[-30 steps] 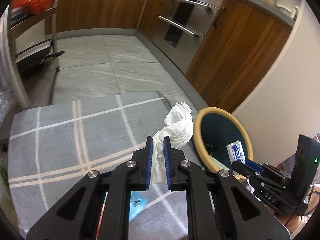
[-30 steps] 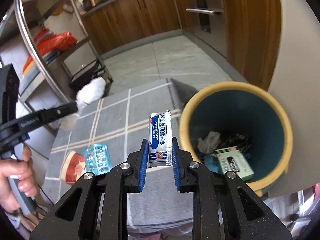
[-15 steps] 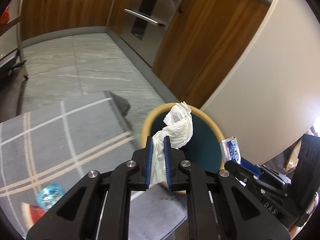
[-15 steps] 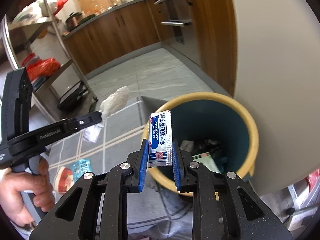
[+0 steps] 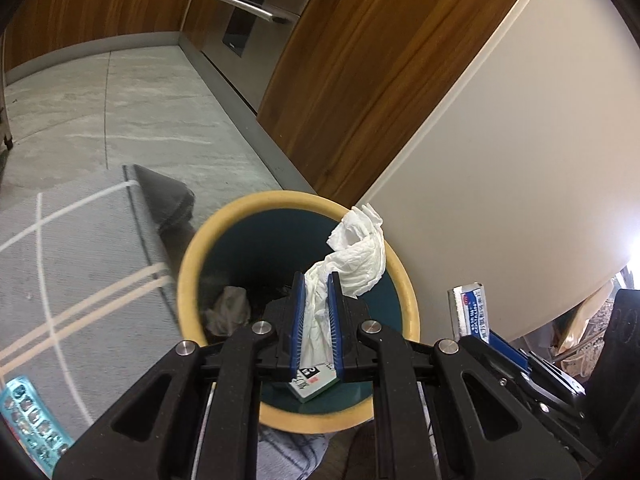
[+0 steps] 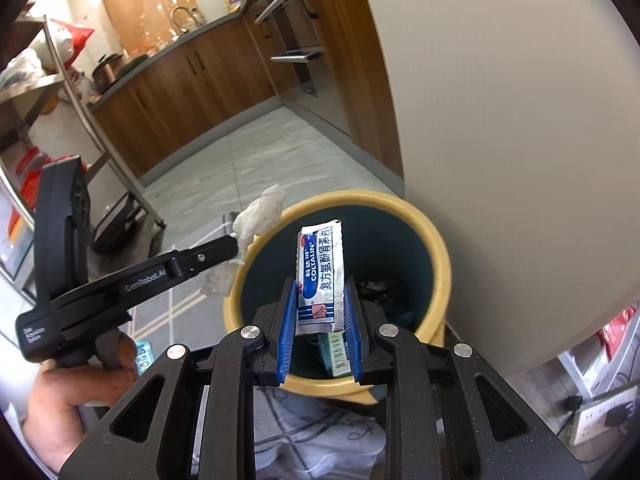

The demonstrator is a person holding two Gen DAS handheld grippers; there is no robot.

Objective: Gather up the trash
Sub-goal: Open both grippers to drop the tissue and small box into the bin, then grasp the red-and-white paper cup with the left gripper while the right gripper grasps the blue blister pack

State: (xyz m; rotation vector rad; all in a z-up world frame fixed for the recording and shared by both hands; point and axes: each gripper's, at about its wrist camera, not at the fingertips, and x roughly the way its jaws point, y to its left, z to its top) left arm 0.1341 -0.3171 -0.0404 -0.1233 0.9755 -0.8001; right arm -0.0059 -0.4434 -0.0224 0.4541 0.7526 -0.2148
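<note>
Now the left gripper [image 5: 316, 280] clamps a crumpled white tissue [image 5: 352, 252] over the round yellow-rimmed, teal-lined bin [image 5: 188, 264] (litter lies inside), while the right gripper [image 6: 320, 288] pinches a blue-and-white foil sachet [image 6: 320, 276] above it.

The left black two-finger gripper with blue ribbed pads [image 5: 317, 292] is pointing steeply downward, its jaws clamping a crumpled white paper tissue [image 5: 352, 256]. The right black two-finger gripper with blue ribbed pads [image 6: 320, 300] is tilting down likewise, its jaws pinching a small blue-and-silver foil sachet [image 6: 321, 276]. A bare hand [image 6: 76, 396] is wrapping around the left gripper's handle, fingers curling under it.
</note>
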